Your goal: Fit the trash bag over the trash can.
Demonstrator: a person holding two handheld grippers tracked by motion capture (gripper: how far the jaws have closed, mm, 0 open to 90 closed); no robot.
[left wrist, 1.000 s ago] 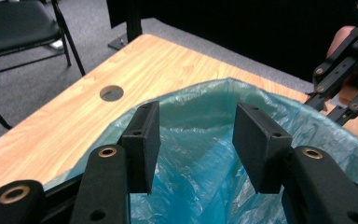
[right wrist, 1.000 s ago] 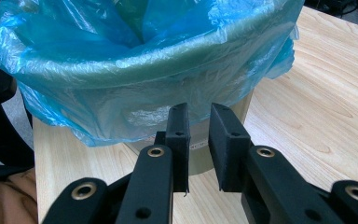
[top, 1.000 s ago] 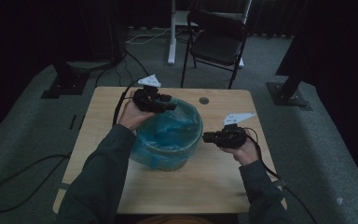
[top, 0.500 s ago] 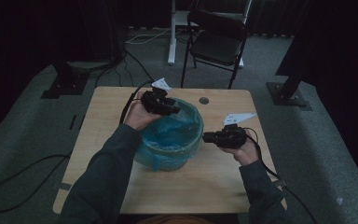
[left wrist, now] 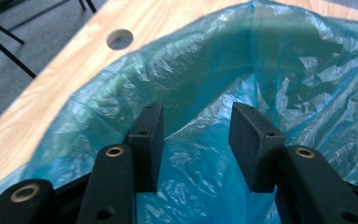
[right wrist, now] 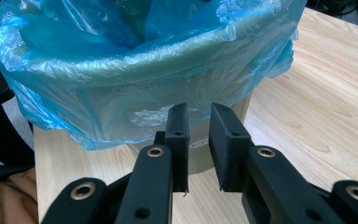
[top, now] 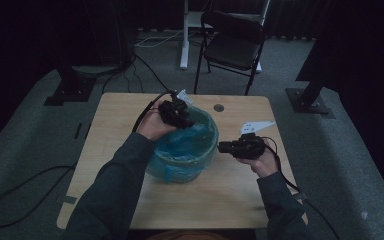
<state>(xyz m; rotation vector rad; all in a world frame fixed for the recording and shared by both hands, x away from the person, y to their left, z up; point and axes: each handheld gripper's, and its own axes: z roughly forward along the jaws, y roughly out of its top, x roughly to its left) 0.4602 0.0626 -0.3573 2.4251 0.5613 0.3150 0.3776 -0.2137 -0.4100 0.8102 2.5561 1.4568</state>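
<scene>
Bin (top: 182,162) near table (top: 230,200) centre, pale round body, lined with translucent blue bag (right wrist: 135,70) (crinkled, glossy) folded over the rim and hanging partway down the wall. Left gripper (left wrist: 196,135) above the bag's mouth, jaws apart, just been closing, nothing between them. Right gripper (right wrist: 198,140) beside the bin's wall, jaws narrowly apart, gripping nothing.

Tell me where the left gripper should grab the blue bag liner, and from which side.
Probably the loose fold of the blue bag liner sagging inside the bin's rim, taken from above and inside. The left gripper already straddles that slack edge with open jaws; the film elsewhere is stretched tight over the rim.
</scene>
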